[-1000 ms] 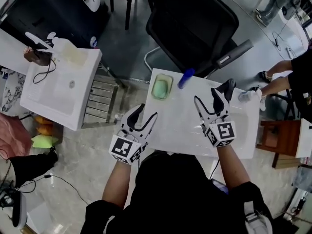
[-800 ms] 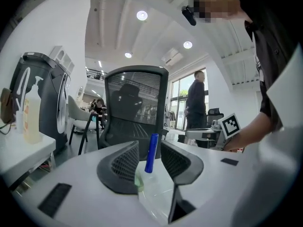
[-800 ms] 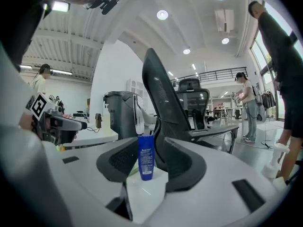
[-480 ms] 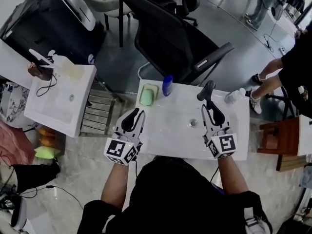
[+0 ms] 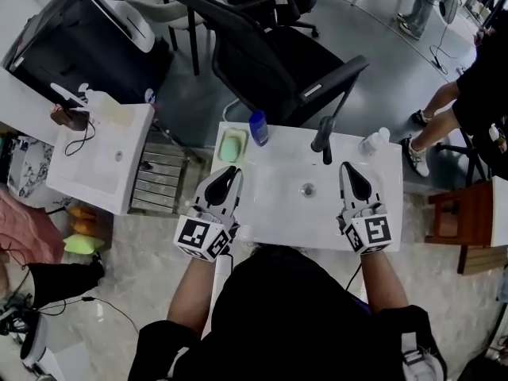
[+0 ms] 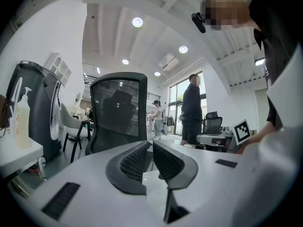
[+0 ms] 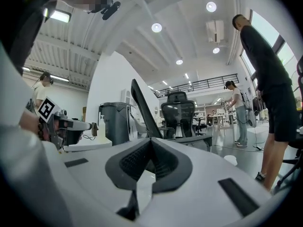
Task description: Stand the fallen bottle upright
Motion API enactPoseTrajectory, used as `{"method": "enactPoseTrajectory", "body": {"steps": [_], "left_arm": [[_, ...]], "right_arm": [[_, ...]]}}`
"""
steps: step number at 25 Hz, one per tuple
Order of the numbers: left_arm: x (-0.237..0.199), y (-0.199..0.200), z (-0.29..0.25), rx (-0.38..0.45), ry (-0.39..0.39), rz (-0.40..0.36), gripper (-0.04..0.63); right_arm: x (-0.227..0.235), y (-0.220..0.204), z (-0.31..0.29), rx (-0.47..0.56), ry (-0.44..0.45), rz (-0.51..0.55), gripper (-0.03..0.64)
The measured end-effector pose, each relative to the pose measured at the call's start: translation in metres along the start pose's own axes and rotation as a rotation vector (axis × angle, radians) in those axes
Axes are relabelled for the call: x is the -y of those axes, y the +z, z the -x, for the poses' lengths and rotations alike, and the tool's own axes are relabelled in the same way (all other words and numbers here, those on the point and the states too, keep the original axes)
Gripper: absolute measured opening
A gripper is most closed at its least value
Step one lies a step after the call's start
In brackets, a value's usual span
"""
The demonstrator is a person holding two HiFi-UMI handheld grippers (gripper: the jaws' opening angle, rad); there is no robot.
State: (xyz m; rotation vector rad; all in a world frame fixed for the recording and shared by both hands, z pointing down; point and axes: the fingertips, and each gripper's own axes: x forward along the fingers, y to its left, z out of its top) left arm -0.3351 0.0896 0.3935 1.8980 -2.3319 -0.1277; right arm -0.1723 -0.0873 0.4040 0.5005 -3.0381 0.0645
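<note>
**Item: basin-top desk, contents and tools**

- White desk (image 5: 278, 213), one. It carries everything listed below. All places are given from the faucet.
- Faucet (image 5: 321, 139), one, dark, at the far edge of the desk, its spout reaching toward the person.
- Drain (image 5: 308, 189), one, on the near side of the faucet, in the bare middle of the desk.
- Blue bottle (image 5: 258, 128), one, the task's thing. It is left of the faucet, at the far edge. Seen from above it reads as a short block with its cap on top, so it appears to stand upright on its base. The task looks done or very nearly so.
- Soap dish (image 5: 232, 145), one, green. It is further left of the faucet, just beside the blue bottle, and out of the working area.
- Clear bottle (image 5: 371, 141), one, right of the faucet near the desk's far corner. Whether it stands or lies cannot be told.
- Left gripper (image 5: 232, 173), one, near and well left of the faucet, over the desk's near edge. Its jaws have just been closing, are now pressed together at the tips, and hold nothing.
- Right gripper (image 5: 348, 167), one, near and slightly right of the faucet. Its jaws have also just been closing and now meet on nothing.

Both grippers are well apart from the blue bottle and point level. They are probably empty and shut because nothing is left to hold.
</note>
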Motion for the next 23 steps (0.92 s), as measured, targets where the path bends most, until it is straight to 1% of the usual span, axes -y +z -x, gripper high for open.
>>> {"method": "enactPoseTrajectory", "body": {"steps": [4,7,11,15,18,23], "left_arm": [[0.007,0.0,0.004,0.013,0.023,0.012,0.046],[0.009,-0.006,0.004,0.007,0.03,0.023,0.046],[0.008,-0.012,0.002,-0.009,0.028,0.036,0.046],[0.011,-0.012,0.0,-0.006,0.018,0.044,0.046],[0.01,-0.014,0.001,-0.017,0.004,0.046,0.046],[0.01,-0.018,0.005,-0.031,0.01,0.065,0.046]], "right_arm": [[0.001,0.002,0.002,0.013,0.023,-0.008,0.028],[0.004,-0.002,0.003,0.005,0.033,-0.012,0.028],[0.009,-0.009,0.003,-0.009,0.03,-0.016,0.028],[0.013,-0.012,0.008,-0.021,0.015,-0.024,0.028],[0.006,-0.014,0.006,-0.032,0.013,-0.029,0.028],[-0.009,-0.012,0.002,-0.028,0.034,-0.055,0.028]]}}
